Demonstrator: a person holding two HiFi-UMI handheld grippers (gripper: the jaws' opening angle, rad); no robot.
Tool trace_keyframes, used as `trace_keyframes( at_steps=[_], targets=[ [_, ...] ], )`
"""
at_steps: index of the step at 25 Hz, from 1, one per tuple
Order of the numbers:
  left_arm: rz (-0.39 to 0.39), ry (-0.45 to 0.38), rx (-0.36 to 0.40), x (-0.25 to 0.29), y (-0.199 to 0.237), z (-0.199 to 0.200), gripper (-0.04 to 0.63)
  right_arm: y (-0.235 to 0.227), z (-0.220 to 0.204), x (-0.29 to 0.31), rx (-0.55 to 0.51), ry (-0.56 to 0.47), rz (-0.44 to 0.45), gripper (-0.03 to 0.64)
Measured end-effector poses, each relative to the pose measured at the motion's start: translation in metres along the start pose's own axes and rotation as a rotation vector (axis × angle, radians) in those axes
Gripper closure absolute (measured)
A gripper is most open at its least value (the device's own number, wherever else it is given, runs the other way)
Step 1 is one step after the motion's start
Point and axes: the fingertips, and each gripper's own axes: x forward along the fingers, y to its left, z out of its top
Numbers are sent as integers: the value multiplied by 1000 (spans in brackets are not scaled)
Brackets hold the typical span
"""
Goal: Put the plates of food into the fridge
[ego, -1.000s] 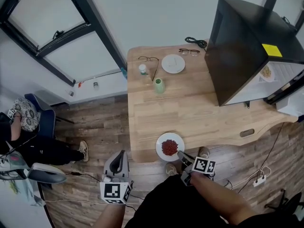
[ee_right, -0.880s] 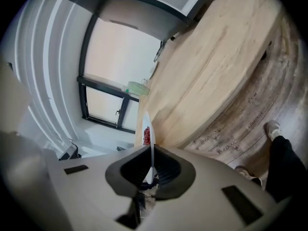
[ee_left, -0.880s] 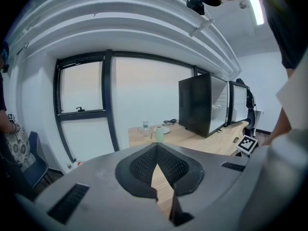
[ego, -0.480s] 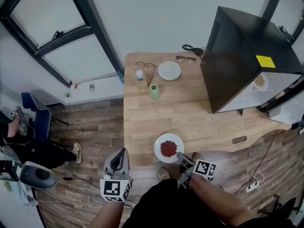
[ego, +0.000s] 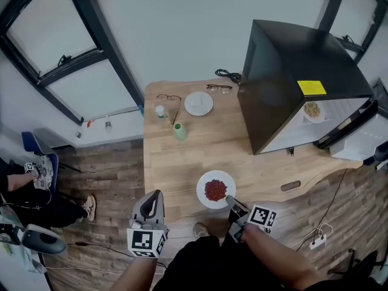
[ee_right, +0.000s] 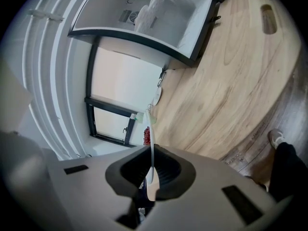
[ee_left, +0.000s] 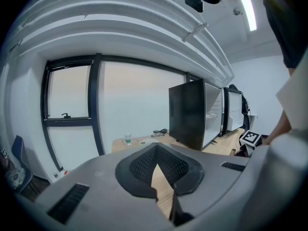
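Observation:
A white plate of red food (ego: 216, 189) is near the wooden table's (ego: 182, 162) front edge. My right gripper (ego: 231, 200) is shut on its near rim. The right gripper view shows that rim (ee_right: 152, 139) as a thin white line running between the pads of the right gripper (ee_right: 152, 151), with the red food (ee_right: 146, 135) beyond. My left gripper (ego: 156, 195) hangs left of the plate, off the table's front edge, shut on nothing; the left gripper (ee_left: 157, 147) has pads that meet at the tip. The black fridge (ego: 285, 71) stands open at the right, with another plate of food (ego: 312, 110) inside.
At the table's back are an empty white plate (ego: 198, 103), a green cup (ego: 180, 131), a small bottle (ego: 160, 111), two pairs of glasses (ego: 169, 97) and a cable (ego: 227, 74). The fridge door (ego: 348, 125) swings out at right. A seated person (ego: 24, 180) is at far left.
Both grippers and the plate of red food have shifted right along the table, toward the fridge. The right gripper has kept its grip on the rim.

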Motion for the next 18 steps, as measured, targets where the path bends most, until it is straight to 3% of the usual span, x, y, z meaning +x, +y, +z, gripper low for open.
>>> trace_keyframes(
  at_steps=[18],
  targets=[
    [-97, -37, 41, 74, -84, 46, 592, -36, 105, -81, 37, -139, -22, 586]
  ],
)
